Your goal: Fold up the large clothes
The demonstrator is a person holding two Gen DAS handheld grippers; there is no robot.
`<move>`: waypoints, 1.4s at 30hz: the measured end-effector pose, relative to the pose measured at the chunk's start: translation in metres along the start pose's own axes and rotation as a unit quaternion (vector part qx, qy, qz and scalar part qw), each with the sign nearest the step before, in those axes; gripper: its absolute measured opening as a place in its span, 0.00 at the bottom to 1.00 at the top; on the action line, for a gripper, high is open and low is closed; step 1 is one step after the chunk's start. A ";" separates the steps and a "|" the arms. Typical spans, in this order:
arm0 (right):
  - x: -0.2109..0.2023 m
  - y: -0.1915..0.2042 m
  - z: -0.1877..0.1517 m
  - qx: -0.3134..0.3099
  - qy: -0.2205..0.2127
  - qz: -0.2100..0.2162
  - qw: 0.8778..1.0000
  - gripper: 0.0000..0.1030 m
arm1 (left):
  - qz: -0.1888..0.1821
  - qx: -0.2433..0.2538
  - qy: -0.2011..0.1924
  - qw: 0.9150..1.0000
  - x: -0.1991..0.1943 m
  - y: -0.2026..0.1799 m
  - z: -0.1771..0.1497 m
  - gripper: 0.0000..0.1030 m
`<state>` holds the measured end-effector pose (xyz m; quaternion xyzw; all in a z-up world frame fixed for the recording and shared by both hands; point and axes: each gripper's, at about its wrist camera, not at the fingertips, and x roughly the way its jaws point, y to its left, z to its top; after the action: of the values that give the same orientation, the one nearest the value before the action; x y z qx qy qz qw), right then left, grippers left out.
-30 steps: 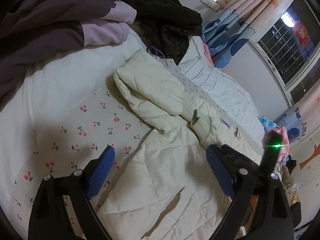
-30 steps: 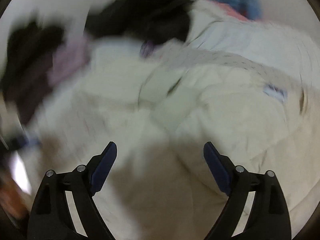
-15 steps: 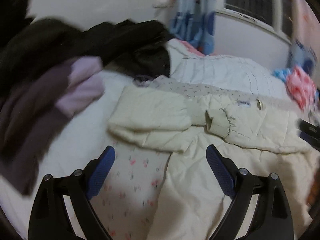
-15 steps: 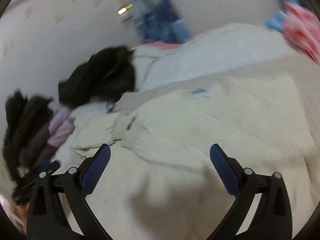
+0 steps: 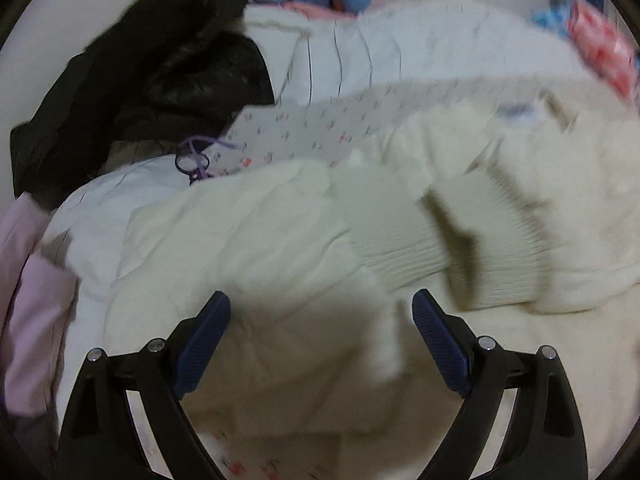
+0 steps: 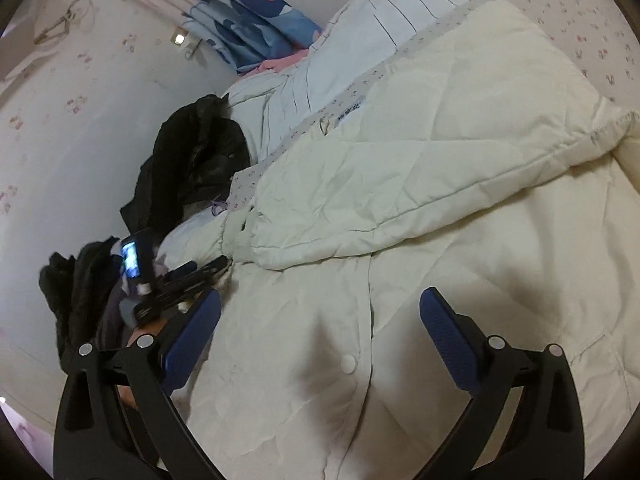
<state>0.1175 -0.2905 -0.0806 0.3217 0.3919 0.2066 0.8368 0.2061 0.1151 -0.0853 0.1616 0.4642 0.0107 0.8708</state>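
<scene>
A cream quilted jacket (image 6: 460,208) lies spread on the bed with one sleeve (image 6: 420,184) folded across its body. In the left wrist view its other sleeve (image 5: 256,240) lies folded over with the ribbed cuff (image 5: 404,248) near the middle. My left gripper (image 5: 320,328) is open and empty, close above that sleeve. My right gripper (image 6: 320,328) is open and empty, low over the jacket's front near a snap button (image 6: 349,364). The left gripper also shows at the left edge of the right wrist view (image 6: 176,280), by the sleeve's cuff.
A black garment (image 5: 160,80) and a pink-purple one (image 5: 28,280) lie heaped at the bed's far left. A white striped quilt (image 5: 380,48) and cherry-print sheet (image 5: 304,128) lie behind the jacket. Blue patterned curtains (image 6: 256,32) hang by the wall.
My left gripper has moved in close over the folded sleeve, its view blurred by motion. My right gripper has dropped lower over the jacket's front. Both have stayed open.
</scene>
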 end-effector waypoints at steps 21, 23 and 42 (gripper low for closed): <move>0.039 0.057 -0.023 -0.138 0.031 -0.007 0.990 0.93 | -0.288 -0.249 -0.165 0.910 -0.130 0.114 0.033 0.16; 0.030 0.034 -0.010 -0.058 0.030 0.048 0.997 0.93 | -0.322 -0.237 -0.183 0.898 -0.152 0.098 0.043 0.16; -0.037 -0.125 0.047 0.274 -0.058 0.228 0.933 0.93 | -0.498 -0.116 0.021 0.859 -0.030 -0.282 0.047 0.20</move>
<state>0.1437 -0.4186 -0.1261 0.6307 0.2998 0.2574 0.6680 0.1899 -0.1702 -0.1190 -0.1934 0.4960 -0.3672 0.7627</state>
